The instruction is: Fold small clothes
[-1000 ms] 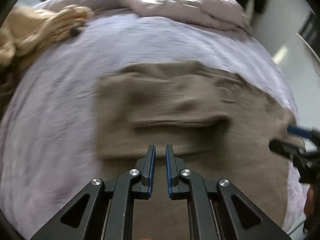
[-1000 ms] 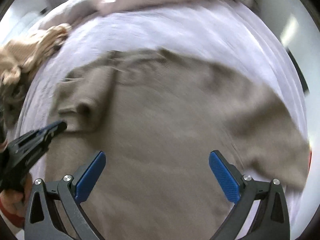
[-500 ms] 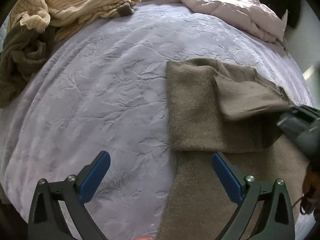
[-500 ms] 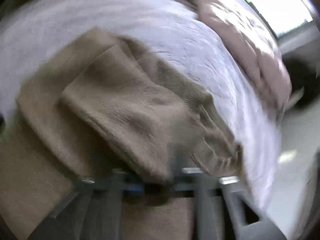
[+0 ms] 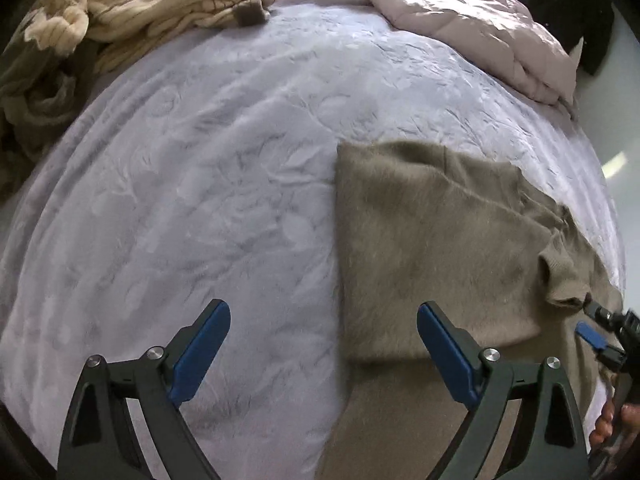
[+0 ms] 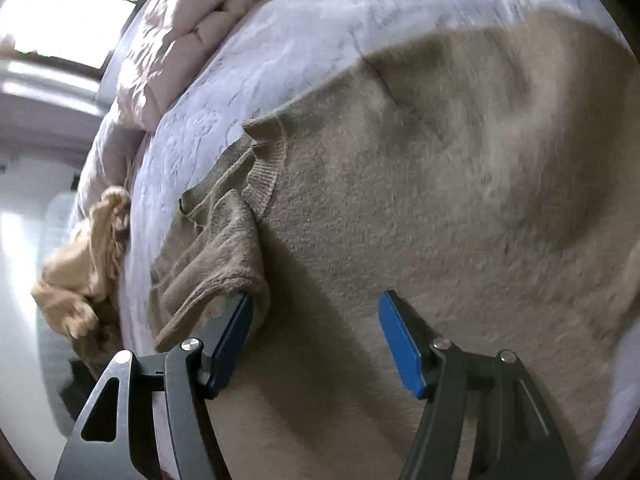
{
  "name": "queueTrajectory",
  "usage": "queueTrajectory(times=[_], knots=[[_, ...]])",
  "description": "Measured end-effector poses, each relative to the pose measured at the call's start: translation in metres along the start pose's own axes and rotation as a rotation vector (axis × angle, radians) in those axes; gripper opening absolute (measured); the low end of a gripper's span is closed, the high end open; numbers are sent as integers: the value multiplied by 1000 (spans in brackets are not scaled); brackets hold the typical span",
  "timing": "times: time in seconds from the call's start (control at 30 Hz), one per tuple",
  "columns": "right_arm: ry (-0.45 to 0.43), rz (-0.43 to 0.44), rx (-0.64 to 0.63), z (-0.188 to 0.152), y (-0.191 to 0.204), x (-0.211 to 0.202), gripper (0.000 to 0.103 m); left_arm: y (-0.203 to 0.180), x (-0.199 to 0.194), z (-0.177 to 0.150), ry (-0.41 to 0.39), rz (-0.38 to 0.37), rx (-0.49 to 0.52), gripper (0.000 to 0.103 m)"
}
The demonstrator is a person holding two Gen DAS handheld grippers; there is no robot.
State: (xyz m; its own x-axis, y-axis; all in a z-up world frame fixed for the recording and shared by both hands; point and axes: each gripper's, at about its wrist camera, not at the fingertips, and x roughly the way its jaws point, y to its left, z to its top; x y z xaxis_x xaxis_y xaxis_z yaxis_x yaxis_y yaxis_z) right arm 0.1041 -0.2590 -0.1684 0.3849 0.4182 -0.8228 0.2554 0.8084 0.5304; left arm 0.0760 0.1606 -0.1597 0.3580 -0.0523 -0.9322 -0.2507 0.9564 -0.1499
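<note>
On the pale lilac embossed bedspread [image 5: 208, 184] lies a fuzzy taupe knitted sweater [image 5: 420, 248], spread toward the right side of the bed in the left wrist view, with one portion folded over onto the body so that a straight left edge and a doubled lower edge show. Its ribbed cuff [image 6: 264, 176] and a bunched sleeve [image 6: 216, 264] rest on top of the body in the right wrist view.

The left claw [image 5: 324, 348] hangs above the bed with its blue-padded jaws spread wide and nothing between them; its left finger is over bare bedspread, its right finger over the sweater's folded edge. The right claw [image 6: 316, 336] is also wide open above the sweater, gripping nothing. Its left fingertip [image 6: 236, 320] sits right against the end of the bunched sleeve, the fabric draped at the tip but not pinched. From the left wrist view the right claw shows at the far right edge [image 5: 600, 332], just beside the sleeve end.

At the far side of the bed a cream striped knitted garment [image 5: 168, 4] lies crumpled beside a dark olive cloth [image 5: 36, 96], well apart from the sweater. A pale pink quilted duvet [image 5: 472, 28] is heaped at the far right.
</note>
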Motion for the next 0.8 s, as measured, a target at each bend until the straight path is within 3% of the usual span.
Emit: queueTrajectory(times=[0.1,0.2,0.27,0.3,0.37,0.43,0.5,0.6,0.67,0.73,0.8], knots=[[1,-137,-242,9,33,13,70,-5,1,-2,0,18,13,96],[-32,-399,-634,-4,84,34,70,-14,6,-11,26,59,51,96],[-82,-505,-871,-20,112,47,67,-17,9,-14,30,70,57,96],[-102,-534,-961,-28,122,53,53,-16,8,-15,31,75,56,96],[-105,-528,-1039,-34,135,57,9,-14,5,-13,19,76,49,96],[-150,-407,-885,-19,128,32,9,-10,5,-9,8,83,44,96],[-164,-185,-559,7,94,0,9,-3,7,-3,7,81,30,96],[-93,35,-103,21,18,-5,14,4,11,3,7,89,2,96],[-34,80,71,21,-20,3,15,4,11,3,9,89,-1,96],[-6,44,112,14,-35,7,15,0,12,3,14,91,15,96],[-11,67,121,16,-40,4,18,-10,13,6,11,90,43,96]])
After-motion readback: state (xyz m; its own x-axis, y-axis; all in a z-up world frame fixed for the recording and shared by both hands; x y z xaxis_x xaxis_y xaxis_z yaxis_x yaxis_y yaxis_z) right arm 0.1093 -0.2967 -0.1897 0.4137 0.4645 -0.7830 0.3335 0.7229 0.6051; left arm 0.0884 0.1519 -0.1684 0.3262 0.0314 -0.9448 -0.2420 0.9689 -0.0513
